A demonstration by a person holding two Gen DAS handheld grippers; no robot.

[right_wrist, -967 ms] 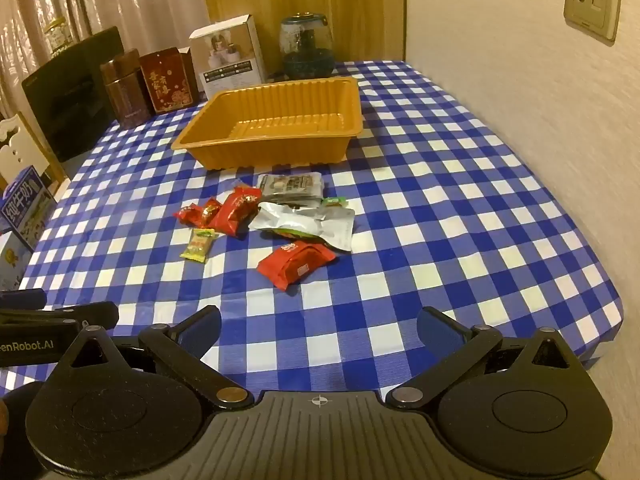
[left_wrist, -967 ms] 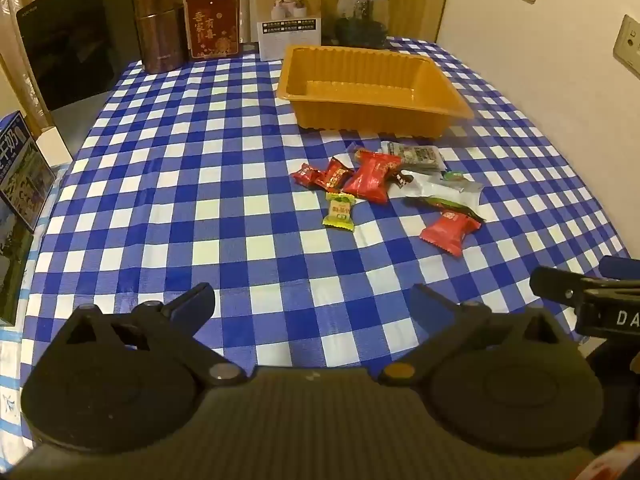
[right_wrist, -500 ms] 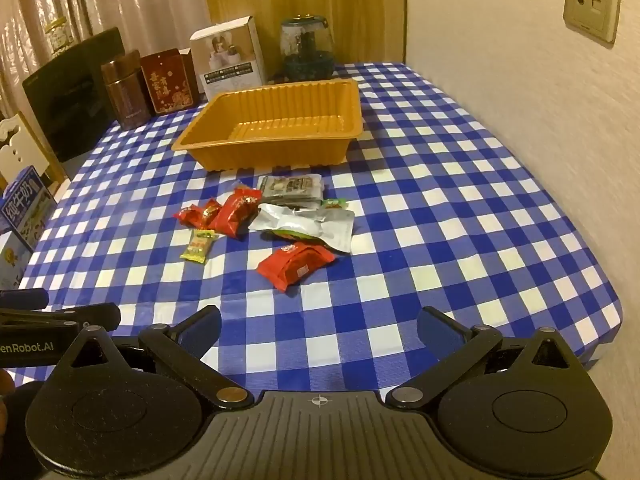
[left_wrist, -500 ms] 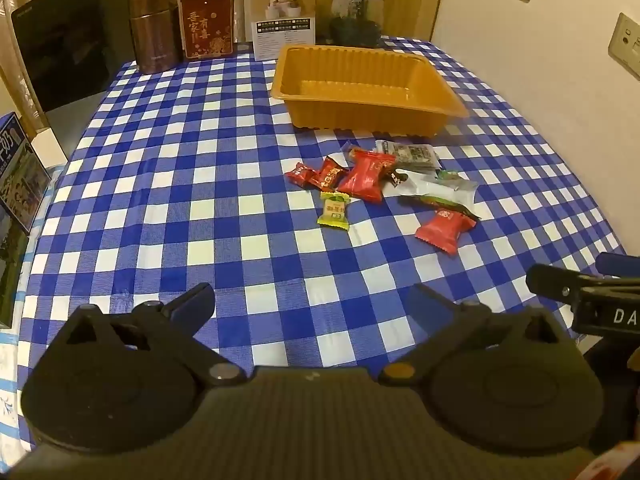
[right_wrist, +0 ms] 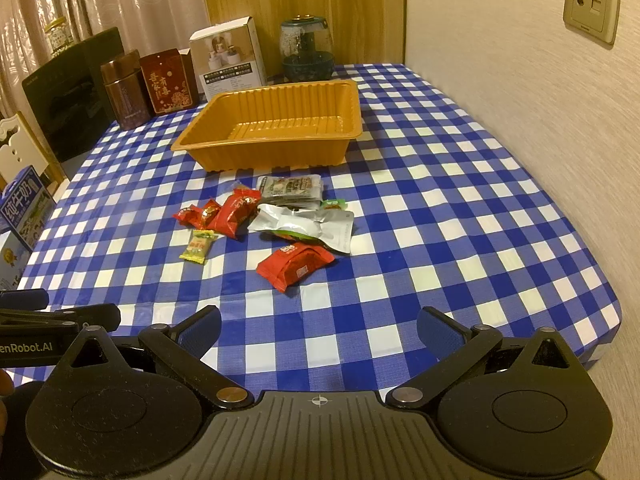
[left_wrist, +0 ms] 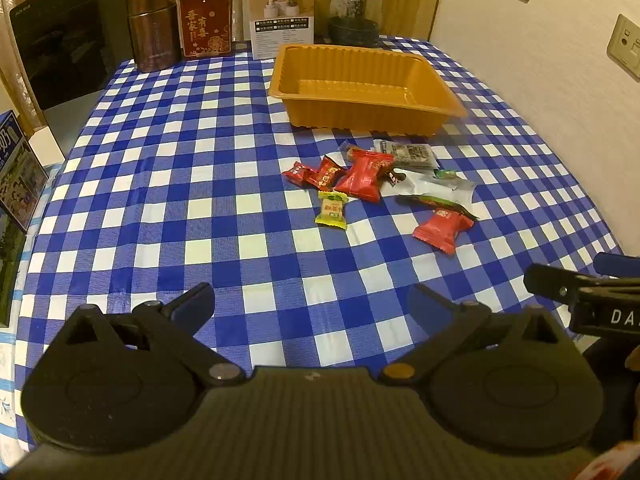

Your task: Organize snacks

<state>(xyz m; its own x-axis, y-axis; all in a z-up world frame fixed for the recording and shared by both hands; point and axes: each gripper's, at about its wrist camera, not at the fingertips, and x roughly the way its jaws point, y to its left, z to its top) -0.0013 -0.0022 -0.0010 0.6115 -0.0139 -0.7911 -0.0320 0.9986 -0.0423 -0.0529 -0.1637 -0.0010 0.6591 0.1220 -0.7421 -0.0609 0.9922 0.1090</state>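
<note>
An empty orange plastic tray [left_wrist: 440, 92] [right_wrist: 320, 152] stands on the blue-and-white checked tablecloth. In front of it lies a loose heap of wrapped snacks: several red packets [left_wrist: 362, 176] [right_wrist: 236, 212], a yellow-green candy [left_wrist: 332, 210] [right_wrist: 198, 246], a silver pouch [left_wrist: 444, 190] [right_wrist: 312, 226], a dark packet [left_wrist: 408, 154] [right_wrist: 290, 188] and one red packet [left_wrist: 442, 228] [right_wrist: 296, 264] nearest me. My left gripper [left_wrist: 312, 300] is open and holds nothing, well short of the heap. My right gripper [right_wrist: 318, 326] is likewise open and holds nothing, near the table's front edge.
At the back stand a brown tin [left_wrist: 154, 36], a red box [left_wrist: 206, 22], a white carton [left_wrist: 280, 12] and a glass jar [left_wrist: 354, 10]. A wall [right_wrist: 520, 80] borders the table's right side. Milk cartons [right_wrist: 24, 208] sit off the left edge.
The left gripper's view has drifted slightly forward and left, so the tray and snacks sit a little lower-left in frame. The right view is nearly unchanged. Both grippers stay open.
</note>
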